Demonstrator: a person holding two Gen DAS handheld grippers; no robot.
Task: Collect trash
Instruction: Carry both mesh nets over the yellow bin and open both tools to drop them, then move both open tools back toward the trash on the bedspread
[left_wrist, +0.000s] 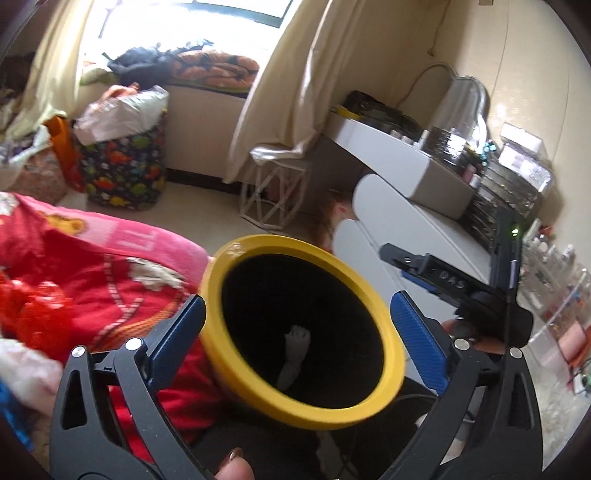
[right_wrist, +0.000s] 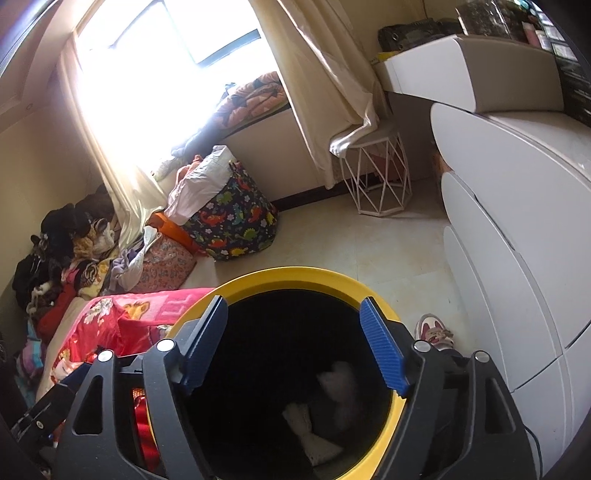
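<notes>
A round bin with a yellow rim (left_wrist: 236, 254) and a black inside stands tilted beside the bed. My left gripper (left_wrist: 299, 332) is open, its blue pads (left_wrist: 181, 332) on either side of the bin's mouth with nothing held. A pale crumpled scrap (left_wrist: 297, 354) lies deep inside. In the right wrist view my right gripper (right_wrist: 293, 314) hangs open just over the same bin's rim (right_wrist: 295, 277), with nothing between its fingers. Below it, white crumpled trash (right_wrist: 306, 432) lies on the bottom, and a blurred pale piece (right_wrist: 340, 387) shows above that. The right gripper's black body (left_wrist: 443, 280) shows beyond the bin in the left wrist view.
A red patterned blanket (left_wrist: 92, 266) covers the bed left of the bin. A dinosaur-print basket (right_wrist: 232, 218) full of clothes and a white wire stool (right_wrist: 376, 173) stand by the window wall. White drawers (right_wrist: 517, 221) rise on the right, with a shoe (right_wrist: 432, 332) on the floor.
</notes>
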